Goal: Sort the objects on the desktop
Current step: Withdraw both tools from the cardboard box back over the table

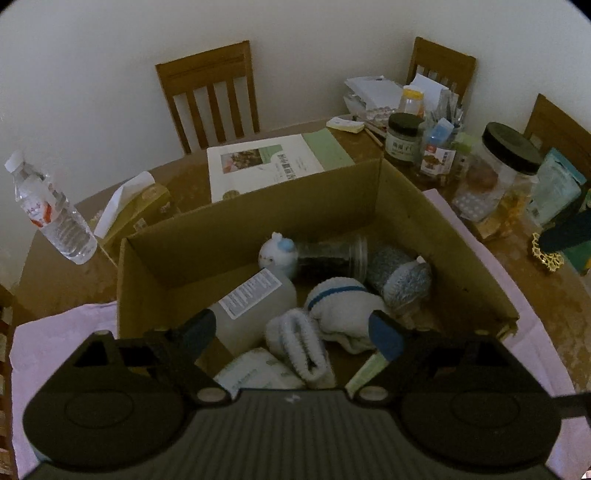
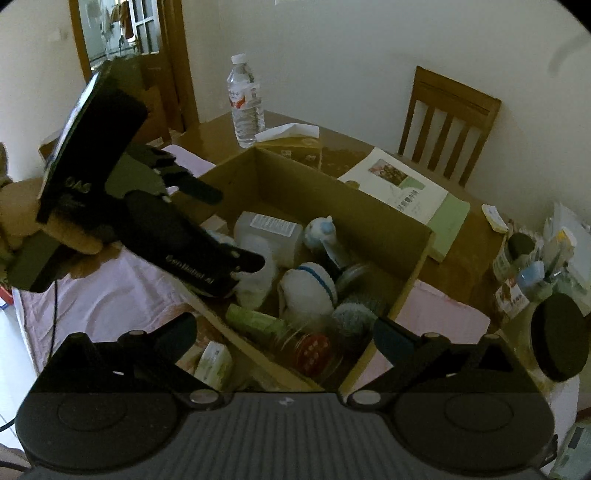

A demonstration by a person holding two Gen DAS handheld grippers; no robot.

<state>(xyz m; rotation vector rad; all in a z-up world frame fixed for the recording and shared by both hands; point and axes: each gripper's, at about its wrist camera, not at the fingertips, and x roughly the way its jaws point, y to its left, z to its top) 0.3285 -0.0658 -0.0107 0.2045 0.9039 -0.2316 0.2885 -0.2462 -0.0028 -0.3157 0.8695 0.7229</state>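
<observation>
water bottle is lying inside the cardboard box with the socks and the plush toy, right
Not quite. The water bottle stands upright on the table outside the cardboard box, behind its far side, as the right wrist view shows. The socks and the plush toy are indeed inside the box.

Domestic dining room. Evidence: a wooden dining table [image 1: 546, 295] with slat-backed wooden chairs [image 1: 210, 99] set against a plain white wall at 12 o'clock. Household clutter stands on the tabletop at 2 o'clock: food jars [image 1: 402, 138], papers, a tissue box [image 1: 136, 206]. A wood-framed glazed door [image 2: 122, 33] shows at 10 o'clock in the right wrist view.
</observation>
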